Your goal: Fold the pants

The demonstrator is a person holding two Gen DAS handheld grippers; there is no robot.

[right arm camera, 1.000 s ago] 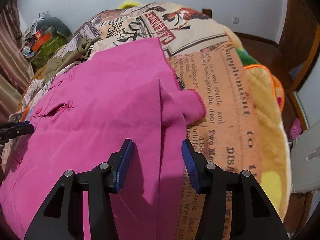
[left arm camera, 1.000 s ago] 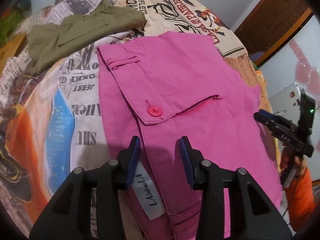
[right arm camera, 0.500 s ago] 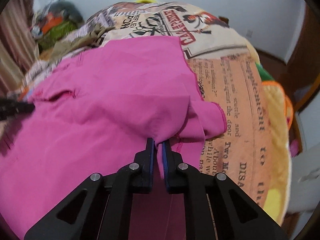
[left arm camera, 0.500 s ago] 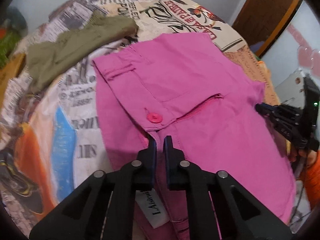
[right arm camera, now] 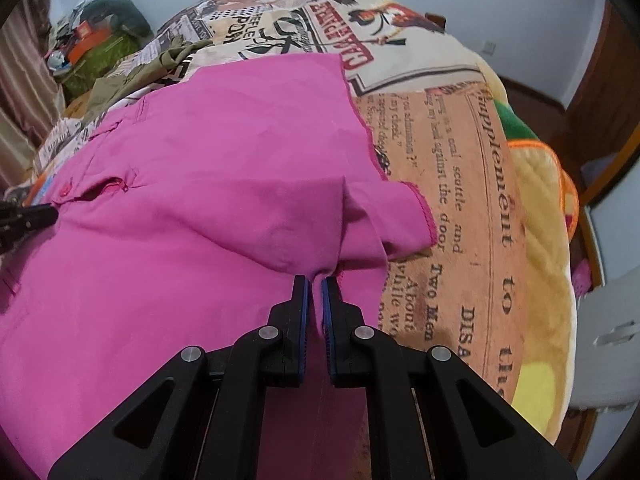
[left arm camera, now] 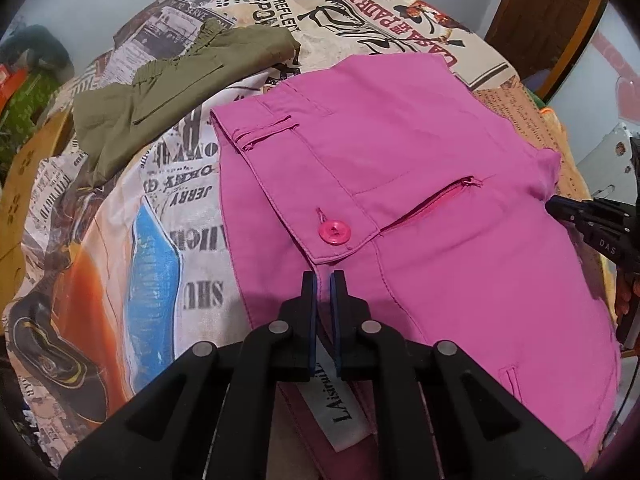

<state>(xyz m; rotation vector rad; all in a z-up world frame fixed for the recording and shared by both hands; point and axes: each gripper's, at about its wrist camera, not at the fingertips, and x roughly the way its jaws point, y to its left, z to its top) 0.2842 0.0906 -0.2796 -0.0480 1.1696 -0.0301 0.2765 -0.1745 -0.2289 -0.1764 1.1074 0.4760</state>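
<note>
My left gripper [left arm camera: 323, 280] is clamped down on the waistband edge of the pink pants [left arm camera: 420, 184], just below the pink button [left arm camera: 334, 233], with a sliver of pink cloth pinched between the blue pads. Its jaws have just been closing, and now they're tight on the fabric. Right under that gripper a white brand label [left arm camera: 344, 412] peeks out from the inside of the waistband.

Over on the other side, my right gripper [right arm camera: 314, 280] is squeezed onto a raised ridge of the same pants [right arm camera: 192, 208], near the crotch where the loose flap with the stitched hem [right arm camera: 416, 216] sticks out to the right. Those jaws have just been closing too, and pink fabric runs straight between the pads.

The pants lie spread flat on the newspaper-print bedspread [left arm camera: 168, 216], waistband toward my left hand, zipper [left arm camera: 436, 200] partly open. From the left camera I can see my right gripper's black tip [left arm camera: 568, 208] at the far edge of the cloth, and what looks like an orange sleeve behind it, though that corner is too dark to be sure.

An olive-green garment [left arm camera: 168, 92] lies crumpled beyond the pants, apart from them, up the bed. A brown wooden door [left arm camera: 548, 16] stands behind.
</note>
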